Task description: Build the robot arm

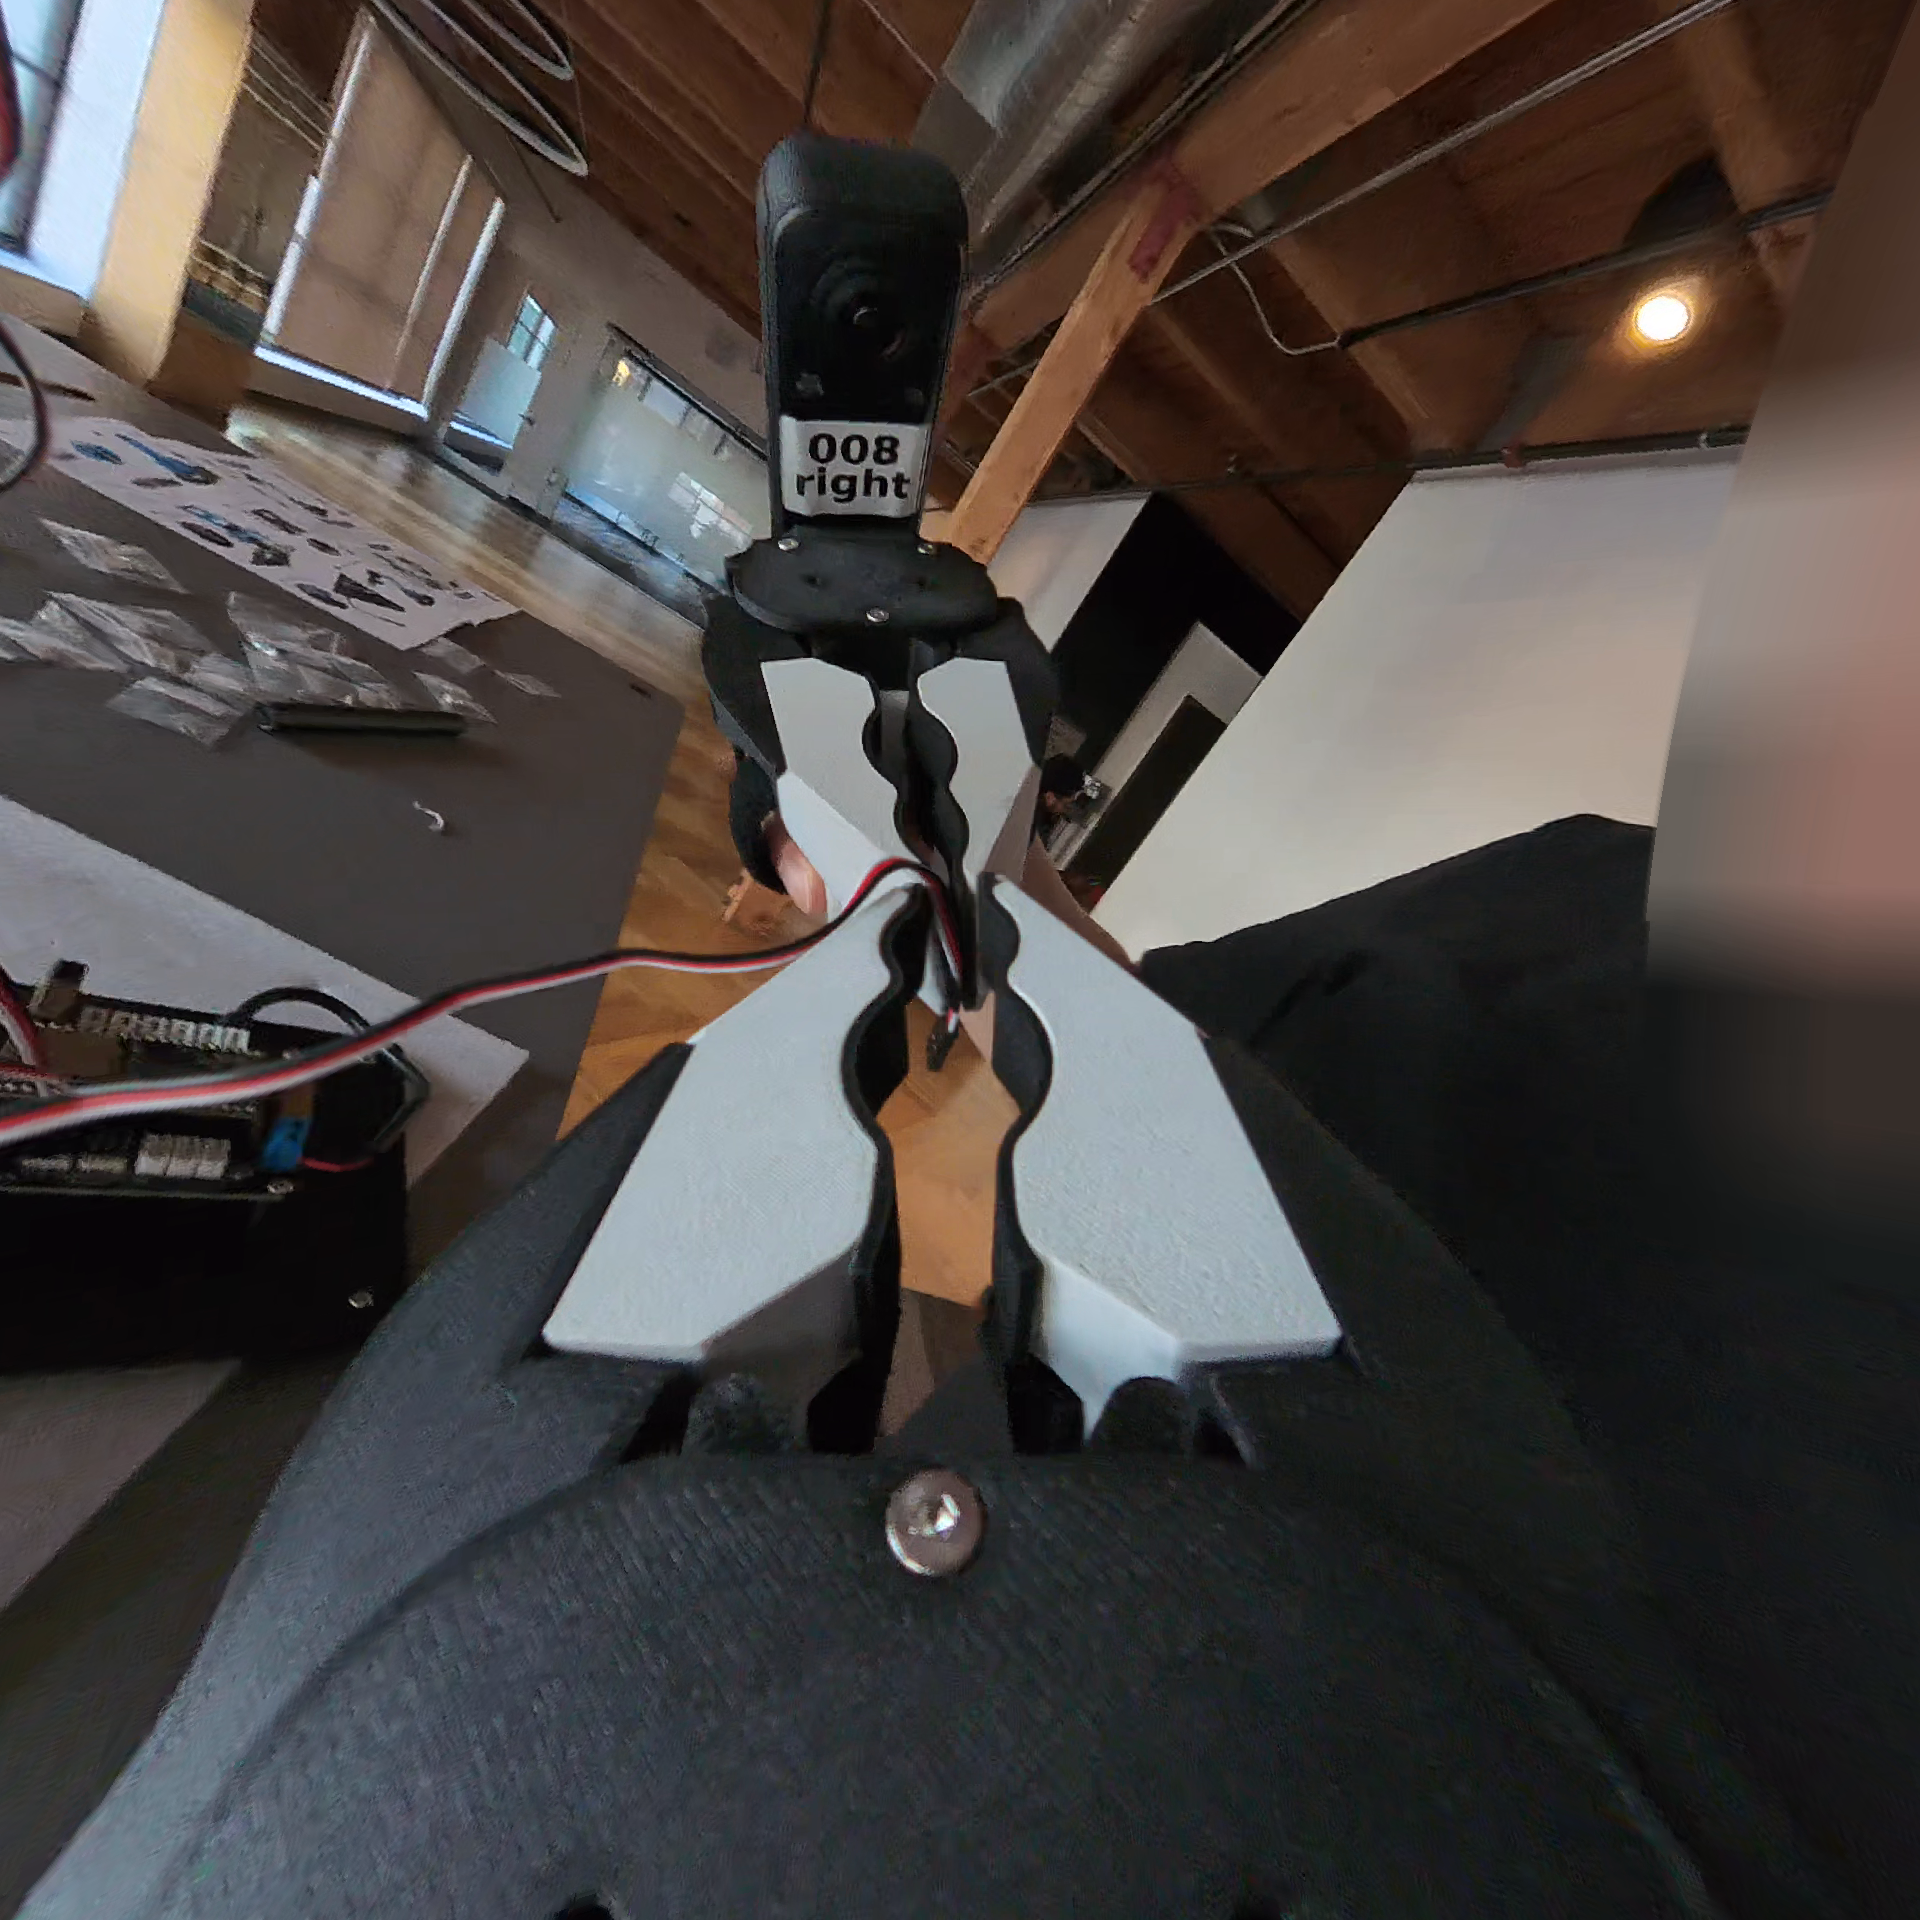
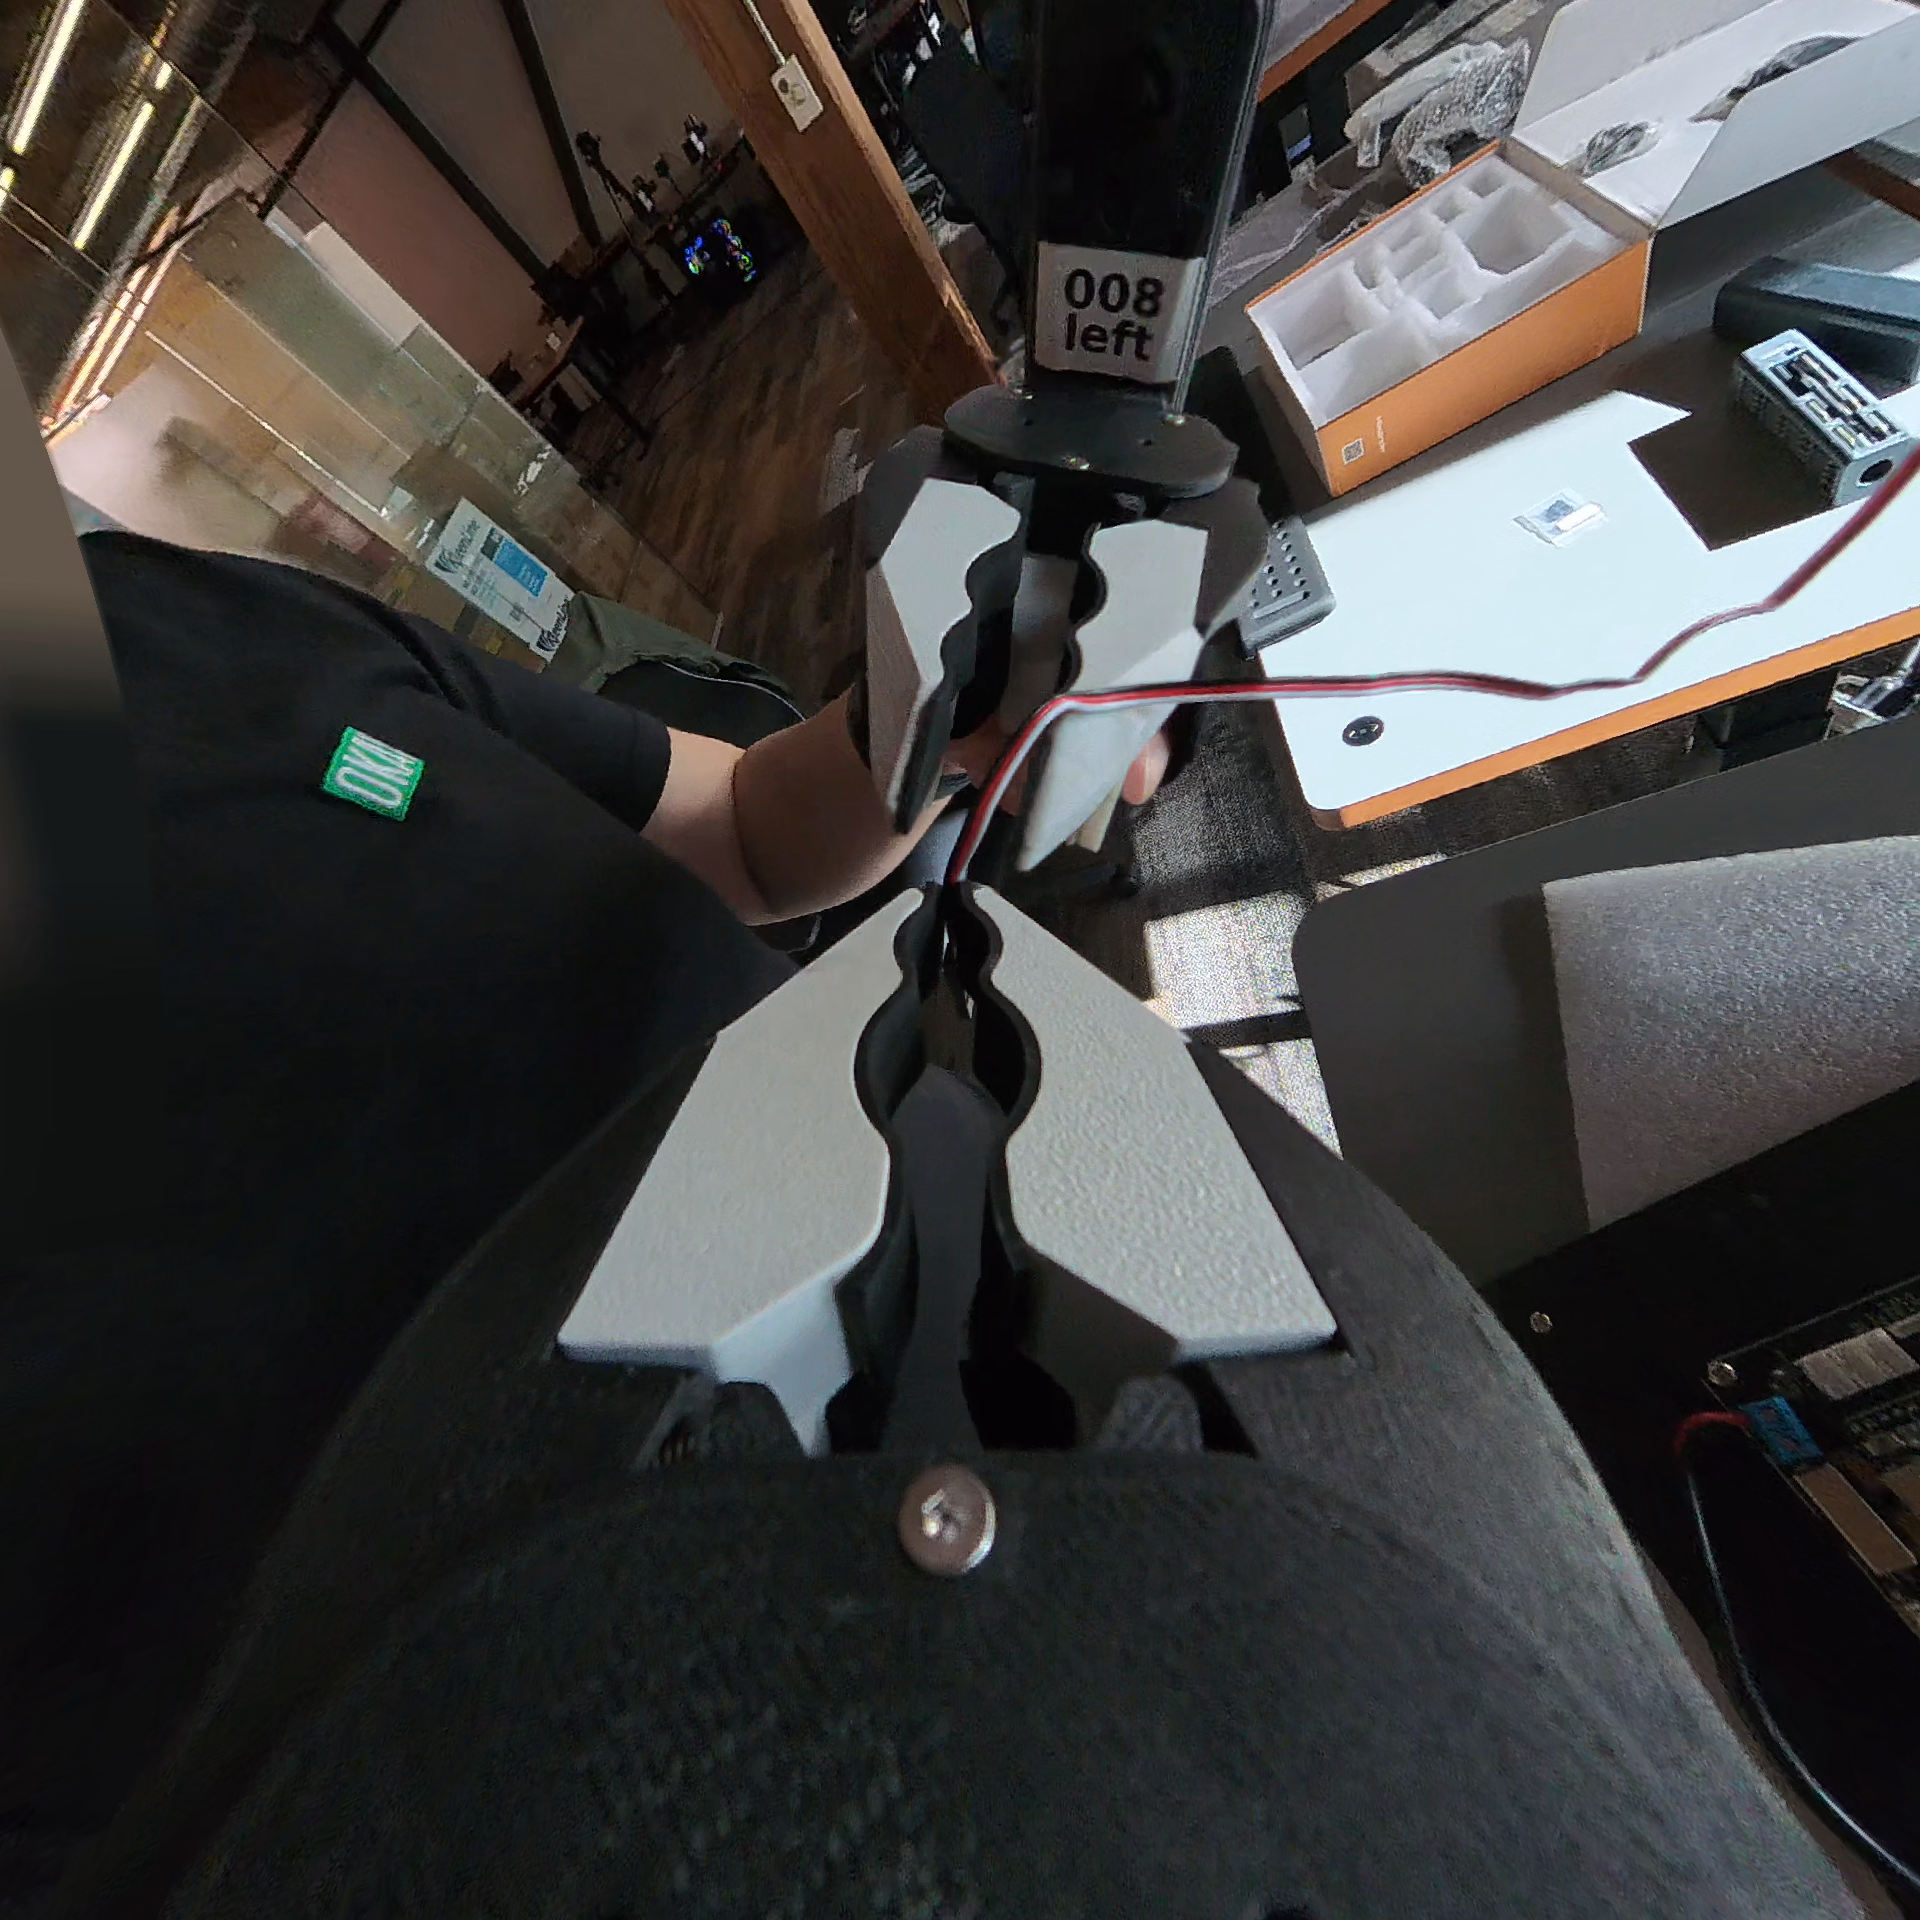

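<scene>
A red, white and black servo cable [image 1: 582,977] runs from a circuit board [image 1: 156,1132] at the left up to the gripper tips. My right gripper [image 1: 961,977] points down at me and is shut on the cable near its end. A small black connector [image 1: 938,1051] hangs below it. My left gripper [image 1: 954,899] is open, its tips on either side of the right gripper's tips. In the right wrist view, my right gripper [image 2: 951,896] pinches the cable [image 2: 1351,686]. The left gripper [image 2: 971,842] faces it with jaws apart, held by a hand.
A dark table [image 1: 364,831] holds clear plastic bags [image 1: 208,644], a printed sheet [image 1: 260,509] and a black rod [image 1: 358,717]. An orange box with white foam [image 2: 1486,364], a white table [image 2: 1507,623], a grey-black module [image 2: 1818,426], a circuit board [image 2: 1849,1392] and a grey chair [image 2: 1714,987] lie to the right. Left and right tips are no more than a few centimetres apart.
</scene>
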{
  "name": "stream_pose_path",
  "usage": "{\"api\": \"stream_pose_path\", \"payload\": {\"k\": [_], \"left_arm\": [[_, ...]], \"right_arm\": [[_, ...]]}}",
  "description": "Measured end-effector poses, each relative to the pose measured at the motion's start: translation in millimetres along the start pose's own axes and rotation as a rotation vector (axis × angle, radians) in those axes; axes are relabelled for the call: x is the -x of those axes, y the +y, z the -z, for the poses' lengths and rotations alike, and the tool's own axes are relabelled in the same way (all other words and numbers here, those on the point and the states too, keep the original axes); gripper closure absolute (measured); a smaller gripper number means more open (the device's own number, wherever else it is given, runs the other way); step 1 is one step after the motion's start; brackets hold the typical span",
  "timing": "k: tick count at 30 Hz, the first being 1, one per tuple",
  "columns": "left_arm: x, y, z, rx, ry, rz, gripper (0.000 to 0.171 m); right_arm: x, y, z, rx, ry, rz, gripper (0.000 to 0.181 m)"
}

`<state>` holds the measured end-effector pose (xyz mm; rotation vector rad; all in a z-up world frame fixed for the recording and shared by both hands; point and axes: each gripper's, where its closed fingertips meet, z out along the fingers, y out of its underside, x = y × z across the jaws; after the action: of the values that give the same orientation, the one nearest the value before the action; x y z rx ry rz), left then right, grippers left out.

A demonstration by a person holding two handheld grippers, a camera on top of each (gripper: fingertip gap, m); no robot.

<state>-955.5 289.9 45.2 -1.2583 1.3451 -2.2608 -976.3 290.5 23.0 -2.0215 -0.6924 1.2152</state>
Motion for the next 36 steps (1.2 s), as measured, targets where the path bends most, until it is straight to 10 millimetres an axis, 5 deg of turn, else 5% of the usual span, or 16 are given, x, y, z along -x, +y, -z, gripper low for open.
{"api": "stream_pose_path", "payload": {"k": [18,36], "left_arm": [[42,-21,-10,0.129,-0.413,-0.216,0.170],[60,-30,-20,0.142,-0.410,-0.229,0.163]], "right_arm": [[-32,-1,28,0.225,0.240,0.080,0.165],[-64,-3,30,0.280,0.345,0.083,0.178]]}}
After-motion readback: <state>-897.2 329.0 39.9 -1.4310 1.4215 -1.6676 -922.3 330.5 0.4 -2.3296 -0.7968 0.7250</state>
